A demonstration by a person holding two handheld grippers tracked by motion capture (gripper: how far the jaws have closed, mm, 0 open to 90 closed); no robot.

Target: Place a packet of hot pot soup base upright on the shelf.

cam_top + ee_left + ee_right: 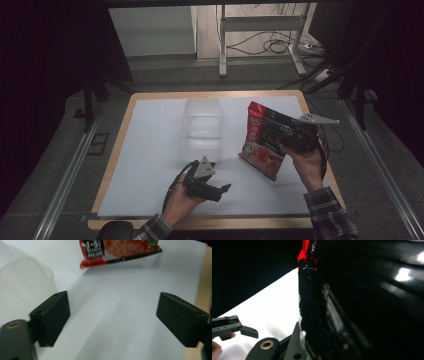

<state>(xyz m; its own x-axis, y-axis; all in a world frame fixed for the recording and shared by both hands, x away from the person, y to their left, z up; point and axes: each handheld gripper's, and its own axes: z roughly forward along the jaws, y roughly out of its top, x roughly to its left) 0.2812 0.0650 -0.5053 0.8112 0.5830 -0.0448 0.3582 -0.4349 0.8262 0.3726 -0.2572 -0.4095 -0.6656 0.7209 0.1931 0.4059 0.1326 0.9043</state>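
Right gripper point(292, 137) is clamped on the bag point(262, 141), held tilted above the mat point(150, 150), right of the clear bin point(202, 127). Left gripper point(112, 317) rests low, jaws wide apart, empty. Judged: carry step; next, lower bag into bin. Bag: glossy red, black panel, crimped edge.

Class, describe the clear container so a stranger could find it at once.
Start at the white table. Near its far middle stands the clear plastic container, left of the red snack bag held by the right gripper. It alone is see-through and colourless.
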